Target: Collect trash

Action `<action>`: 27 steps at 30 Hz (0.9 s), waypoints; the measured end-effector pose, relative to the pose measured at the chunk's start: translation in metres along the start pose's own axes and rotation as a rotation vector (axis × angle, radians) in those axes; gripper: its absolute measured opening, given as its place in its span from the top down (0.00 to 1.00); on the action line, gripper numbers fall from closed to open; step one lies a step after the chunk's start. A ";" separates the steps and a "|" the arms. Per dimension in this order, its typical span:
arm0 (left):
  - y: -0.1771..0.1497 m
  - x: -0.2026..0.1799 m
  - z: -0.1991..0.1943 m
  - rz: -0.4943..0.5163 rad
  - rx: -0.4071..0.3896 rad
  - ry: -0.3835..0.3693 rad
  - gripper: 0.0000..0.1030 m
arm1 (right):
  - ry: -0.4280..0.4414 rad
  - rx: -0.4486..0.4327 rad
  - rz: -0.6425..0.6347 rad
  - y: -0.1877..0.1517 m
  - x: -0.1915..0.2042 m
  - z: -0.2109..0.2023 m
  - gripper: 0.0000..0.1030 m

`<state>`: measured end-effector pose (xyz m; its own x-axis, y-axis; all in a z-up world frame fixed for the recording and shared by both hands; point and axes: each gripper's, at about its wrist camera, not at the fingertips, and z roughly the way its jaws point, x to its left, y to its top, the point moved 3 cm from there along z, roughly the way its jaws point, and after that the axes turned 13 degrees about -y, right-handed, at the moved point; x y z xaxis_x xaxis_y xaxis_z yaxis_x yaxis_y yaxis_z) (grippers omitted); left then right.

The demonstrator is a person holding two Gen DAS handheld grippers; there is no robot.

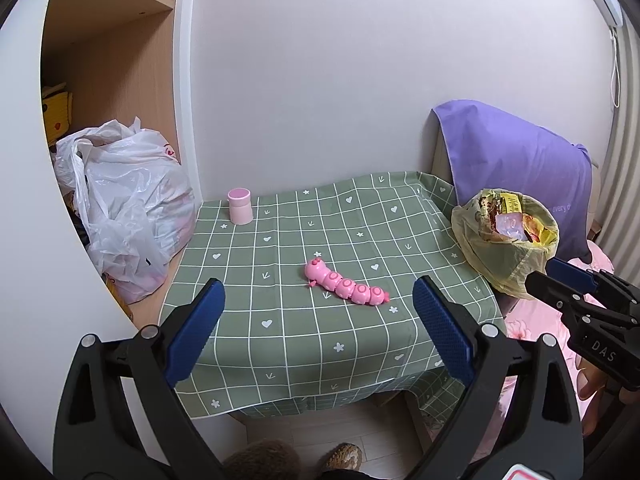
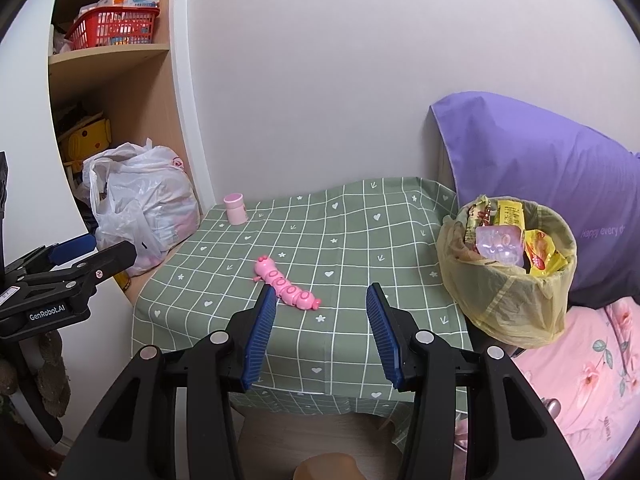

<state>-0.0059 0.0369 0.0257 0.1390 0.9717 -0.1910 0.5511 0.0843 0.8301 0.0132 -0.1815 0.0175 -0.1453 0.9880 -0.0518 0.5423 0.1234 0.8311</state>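
Observation:
A small bin lined with a yellow bag [image 1: 506, 240] stands at the table's right edge, full of wrappers and a clear plastic piece; it also shows in the right wrist view [image 2: 508, 280]. My left gripper [image 1: 318, 304] is open and empty, held above the table's front edge. My right gripper [image 2: 322, 312] is open and empty, also above the front edge; it shows at the right of the left wrist view [image 1: 568, 280]. A pink caterpillar toy [image 1: 346, 286] [image 2: 286, 284] lies mid-table. A pink cup [image 1: 240, 206] [image 2: 235, 209] stands at the back left corner.
The table has a green checked cloth [image 1: 320, 232] [image 2: 340, 232]. A white plastic bag [image 1: 128, 200] [image 2: 148, 204] sits in the shelf unit to the left. A purple pillow [image 1: 516, 160] [image 2: 540, 168] and pink bedding [image 2: 580, 360] lie to the right. A red basket [image 2: 112, 26] is on an upper shelf.

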 end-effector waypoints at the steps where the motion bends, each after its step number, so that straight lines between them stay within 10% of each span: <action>1: 0.000 0.000 0.000 0.001 -0.001 0.001 0.12 | 0.001 0.000 0.000 0.000 0.000 0.000 0.57; 27: 0.002 0.002 -0.002 0.004 0.000 0.000 0.12 | 0.000 0.001 0.011 -0.003 -0.002 -0.002 0.57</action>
<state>-0.0066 0.0391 0.0279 0.1414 0.9719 -0.1883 0.5508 0.0808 0.8307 0.0102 -0.1837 0.0163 -0.1396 0.9893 -0.0431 0.5448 0.1130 0.8309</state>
